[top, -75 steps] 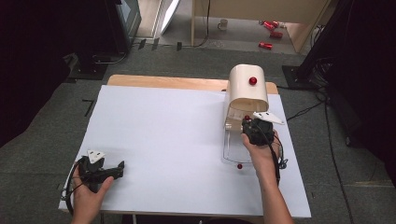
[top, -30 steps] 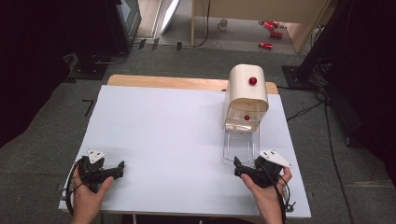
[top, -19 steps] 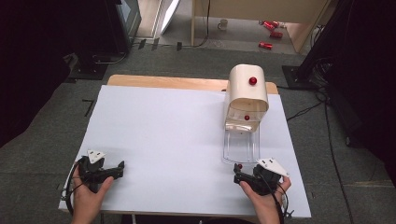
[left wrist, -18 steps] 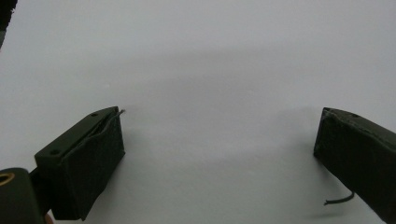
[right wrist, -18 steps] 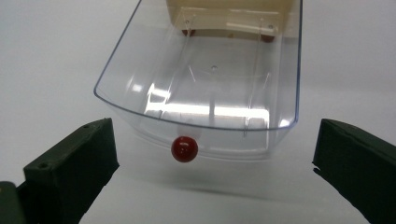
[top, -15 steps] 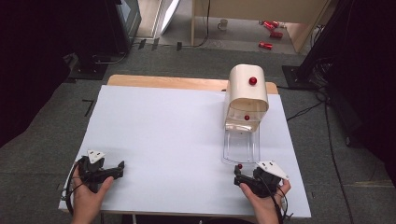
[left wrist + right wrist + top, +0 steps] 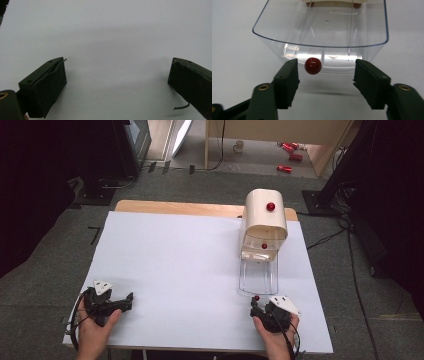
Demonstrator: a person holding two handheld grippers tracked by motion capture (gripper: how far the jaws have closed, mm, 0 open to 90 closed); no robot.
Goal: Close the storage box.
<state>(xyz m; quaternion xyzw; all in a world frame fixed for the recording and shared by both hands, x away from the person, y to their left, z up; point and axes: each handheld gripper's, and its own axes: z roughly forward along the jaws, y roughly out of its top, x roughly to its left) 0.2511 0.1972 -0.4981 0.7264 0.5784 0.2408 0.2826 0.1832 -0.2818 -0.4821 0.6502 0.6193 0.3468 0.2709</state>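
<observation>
Two hand-held grippers, left (image 7: 131, 296) and right (image 7: 254, 306), one drawer cabinet (image 7: 264, 225), three red knobs (image 7: 270, 206).

1. Setting: a lab or studio recording space, not a home.
2. Work surface: table (image 7: 200, 270) under a plain white sheet; bare wooden edge (image 7: 175, 207) at the far side, well beyond both pairs of jaws.
3. Floor: grey carpet (image 7: 50, 270), cables (image 7: 325, 240) trailing across it to the right.
4. Surround: black drapes or dark equipment (image 7: 50, 160) on both sides.
5. Background: wooden furniture (image 7: 280, 130), red cans (image 7: 290, 152) and a mug (image 7: 240, 145) on the floor, far ahead of the jaws.
</observation>
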